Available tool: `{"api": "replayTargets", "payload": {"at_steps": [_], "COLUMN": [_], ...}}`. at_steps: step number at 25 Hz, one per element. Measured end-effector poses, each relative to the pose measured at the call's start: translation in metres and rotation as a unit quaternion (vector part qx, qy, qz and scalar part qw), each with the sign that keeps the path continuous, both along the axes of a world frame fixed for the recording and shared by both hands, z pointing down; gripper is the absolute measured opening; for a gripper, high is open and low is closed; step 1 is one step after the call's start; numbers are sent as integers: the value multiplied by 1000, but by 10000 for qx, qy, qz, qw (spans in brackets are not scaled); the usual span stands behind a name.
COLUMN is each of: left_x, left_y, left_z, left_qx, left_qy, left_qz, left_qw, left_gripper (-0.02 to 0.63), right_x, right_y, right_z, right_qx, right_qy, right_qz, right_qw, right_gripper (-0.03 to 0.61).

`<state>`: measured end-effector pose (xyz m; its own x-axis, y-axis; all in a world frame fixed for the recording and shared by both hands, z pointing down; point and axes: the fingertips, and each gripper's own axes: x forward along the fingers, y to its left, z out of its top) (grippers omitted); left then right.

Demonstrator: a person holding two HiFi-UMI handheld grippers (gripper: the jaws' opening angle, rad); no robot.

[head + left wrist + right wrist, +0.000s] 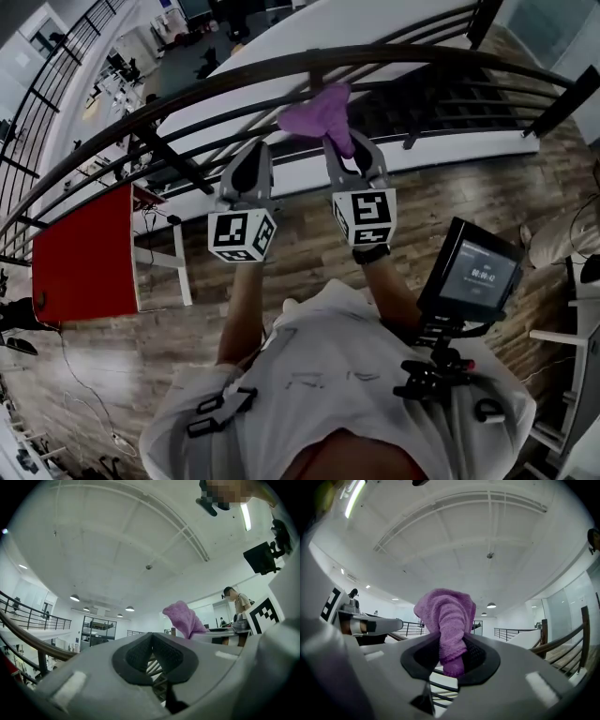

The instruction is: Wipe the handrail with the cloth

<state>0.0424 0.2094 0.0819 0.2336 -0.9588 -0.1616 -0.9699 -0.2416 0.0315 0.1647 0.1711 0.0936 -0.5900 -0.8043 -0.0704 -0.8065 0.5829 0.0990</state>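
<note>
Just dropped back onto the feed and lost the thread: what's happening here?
A person stands at a railing with a gripper in each hand. The right claw is shut on a purple cloth and holds it up against the dark top handrail, so wiping looks under way or about to start. The left claw is closed on nothing and sits just below the rail, beside the right one.

cloth (317, 111) in right tool (349, 148), against handrail (187, 92) | left tool (247, 159) just left of right tool
</note>
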Motion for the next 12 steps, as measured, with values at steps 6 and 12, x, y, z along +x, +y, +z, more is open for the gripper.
{"api": "replayTargets", "payload": {"at_steps": [6, 12], "left_x": [-1, -20], "left_y": [9, 34], "left_z": [6, 3], "left_qx": [-97, -33], "left_qy": [24, 23], "left_qz": [170, 261], "left_qw": [9998, 9997], "left_gripper": [2, 0], "right_x": [-7, -24], "right_y": [7, 28], "right_z": [11, 11], "right_qx": [-166, -172], "right_qy": [222, 341], "right_qz": [59, 154], "right_qw": [9996, 9992], "right_gripper": [94, 94]}}
